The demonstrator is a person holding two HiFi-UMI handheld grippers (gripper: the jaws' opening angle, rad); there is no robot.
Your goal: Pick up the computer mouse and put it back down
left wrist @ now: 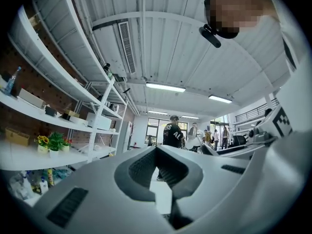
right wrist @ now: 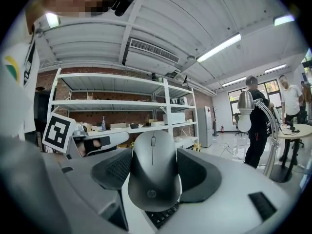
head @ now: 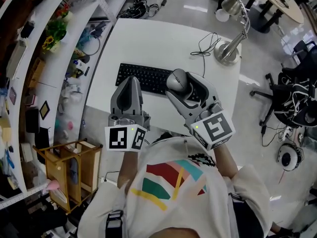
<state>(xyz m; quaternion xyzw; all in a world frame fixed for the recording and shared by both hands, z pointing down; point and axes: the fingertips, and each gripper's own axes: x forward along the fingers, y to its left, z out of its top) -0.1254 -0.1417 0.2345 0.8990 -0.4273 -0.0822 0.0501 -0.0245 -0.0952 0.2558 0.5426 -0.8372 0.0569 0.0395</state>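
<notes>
My right gripper [head: 185, 87] is shut on the grey computer mouse [head: 177, 80], one pad on each side of it. It holds the mouse lifted over the right end of the black keyboard [head: 142, 77]. In the right gripper view the mouse [right wrist: 153, 175] fills the gap between the dark pads [right wrist: 197, 172], and a few keys of the keyboard [right wrist: 164, 217] show below it. To the left, my left gripper [head: 131, 83] hovers over the keyboard's near edge. Its jaws are together with nothing between them. The left gripper [left wrist: 157, 152] points out over the table towards the room.
The white table [head: 163, 36] carries a silver desk lamp [head: 232, 31] and a thin black cable [head: 207, 46] at its far right. Shelves with clutter [head: 54, 33] run along the left. A wooden cart [head: 69, 165] stands near left, and an office chair [head: 292, 100] to the right.
</notes>
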